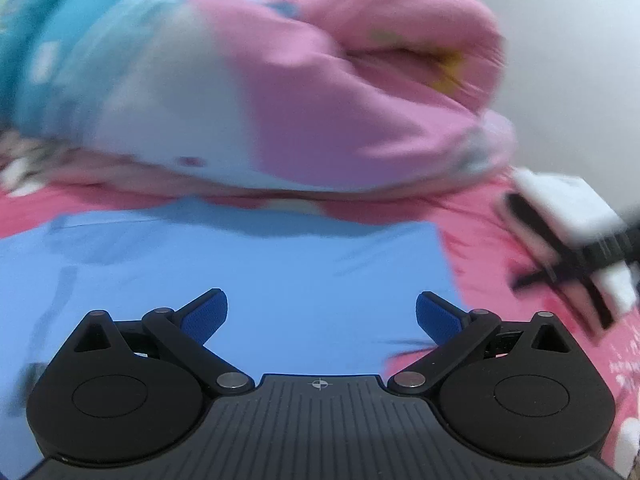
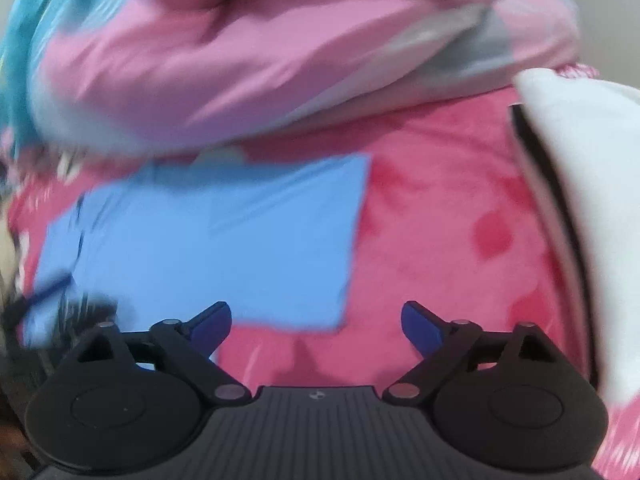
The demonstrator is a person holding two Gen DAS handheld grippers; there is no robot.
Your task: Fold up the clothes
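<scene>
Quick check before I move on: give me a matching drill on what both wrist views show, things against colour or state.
Things:
1. folded garment
2. bundled quilt
3. bed cover
4. right tool

States:
A. pink and turquoise, heaped at the back
B. open, nothing between the fingers
C. plain light blue, lying flat
D. deep pink, spread underneath

Pairs: 1-C, 2-A, 3-D, 4-B

No text can be read; faint white marks on the pink blanket [image 1: 624,364] (motion-blurred) stay illegible.

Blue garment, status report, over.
Both hand-held grippers, left and right, open, empty. Blue garment folded flat on pink bedding. Crumpled pink quilt behind.
</scene>
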